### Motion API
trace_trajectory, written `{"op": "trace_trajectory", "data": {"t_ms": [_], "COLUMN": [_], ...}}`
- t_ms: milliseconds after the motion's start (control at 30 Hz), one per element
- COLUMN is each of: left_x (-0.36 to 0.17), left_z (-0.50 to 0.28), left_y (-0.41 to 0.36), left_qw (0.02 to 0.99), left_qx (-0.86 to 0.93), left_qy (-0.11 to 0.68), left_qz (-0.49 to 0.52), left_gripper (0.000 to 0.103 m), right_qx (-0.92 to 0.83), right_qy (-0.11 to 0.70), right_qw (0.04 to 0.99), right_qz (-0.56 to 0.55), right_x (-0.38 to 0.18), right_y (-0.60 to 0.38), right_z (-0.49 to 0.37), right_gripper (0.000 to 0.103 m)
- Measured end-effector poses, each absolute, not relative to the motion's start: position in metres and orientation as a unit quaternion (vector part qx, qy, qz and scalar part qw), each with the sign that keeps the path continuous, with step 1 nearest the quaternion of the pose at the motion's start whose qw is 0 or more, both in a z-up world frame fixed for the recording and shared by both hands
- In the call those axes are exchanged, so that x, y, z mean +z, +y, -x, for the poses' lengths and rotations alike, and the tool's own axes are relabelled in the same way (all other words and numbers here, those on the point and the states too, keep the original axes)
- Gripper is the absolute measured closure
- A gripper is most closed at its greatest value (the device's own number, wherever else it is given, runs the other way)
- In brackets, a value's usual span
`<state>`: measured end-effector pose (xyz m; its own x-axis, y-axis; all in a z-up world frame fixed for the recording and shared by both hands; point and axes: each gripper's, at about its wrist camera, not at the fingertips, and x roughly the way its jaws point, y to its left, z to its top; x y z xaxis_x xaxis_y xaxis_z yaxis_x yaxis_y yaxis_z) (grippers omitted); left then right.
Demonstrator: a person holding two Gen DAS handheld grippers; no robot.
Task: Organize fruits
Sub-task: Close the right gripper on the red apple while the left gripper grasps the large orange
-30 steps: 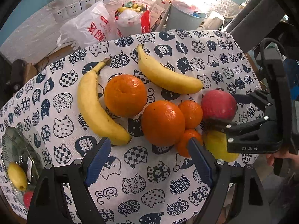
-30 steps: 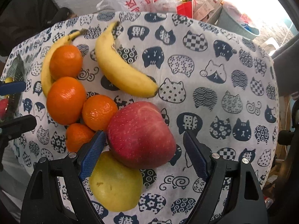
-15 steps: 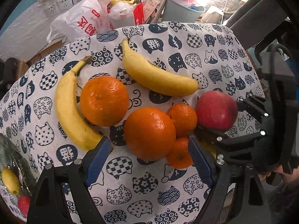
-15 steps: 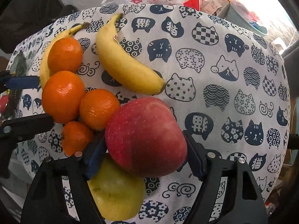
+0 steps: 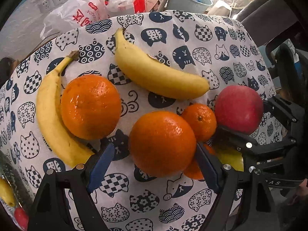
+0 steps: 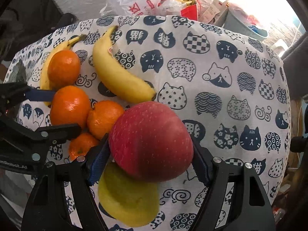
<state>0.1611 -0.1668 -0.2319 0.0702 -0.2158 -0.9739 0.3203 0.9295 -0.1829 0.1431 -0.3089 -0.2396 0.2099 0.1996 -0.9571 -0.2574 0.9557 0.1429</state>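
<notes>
Fruit lies on a cat-print tablecloth (image 5: 192, 38). My right gripper (image 6: 150, 159) is shut on a red apple (image 6: 152, 140), which also shows in the left wrist view (image 5: 238, 107). A yellow-green pear (image 6: 129, 198) lies under the apple. My left gripper (image 5: 154, 165) is open, its blue pads either side of a large orange (image 5: 162, 142). A second large orange (image 5: 90, 105), two small mandarins (image 5: 199, 121) and two bananas (image 5: 157, 75) (image 5: 52, 115) lie around it.
A clear container (image 5: 9, 192) holding a yellow and a red fruit sits at the far left edge. Behind the table stand a white plastic bag (image 5: 77, 13), a red bag (image 5: 125, 0) and a grey bin (image 5: 188, 0). The tablecloth's right half (image 6: 240, 88) bears nothing.
Both grippers moved forward. The right gripper's jaws closed onto the red apple. The left gripper's open jaws came around the large orange.
</notes>
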Motion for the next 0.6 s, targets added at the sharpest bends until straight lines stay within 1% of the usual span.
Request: {"op": "trace_trajectory", "data": {"t_ms": [67, 133, 367, 600], "left_x": [-0.232, -0.231, -0.228, -0.217], "left_z": [-0.162, -0.161, -0.157, -0.148], "left_y": [-0.166, -0.167, -0.172, -0.166], "left_qw": [0.731, 0.73, 0.743, 0.755], "left_qx": [-0.19, -0.203, -0.198, -0.196], "left_qy": [0.655, 0.653, 0.635, 0.621], "left_qz": [-0.037, -0.028, -0.065, -0.081], "left_gripper": [0.02, 0.032, 0.034, 0.034], "right_qx": [0.146, 0.145, 0.138, 0.133], "right_qy": [0.61, 0.61, 0.601, 0.588], "right_qw": [0.778, 0.779, 0.787, 0.797], "right_qz": [0.025, 0.025, 0.027, 0.03], "right_x": [-0.238, -0.237, -0.23, -0.218], "right_y": [-0.309, -0.309, -0.31, -0.311], "right_z": [-0.144, -0.143, -0.14, -0.137], "right_gripper": [0.026, 0.026, 0.026, 0.026]}}
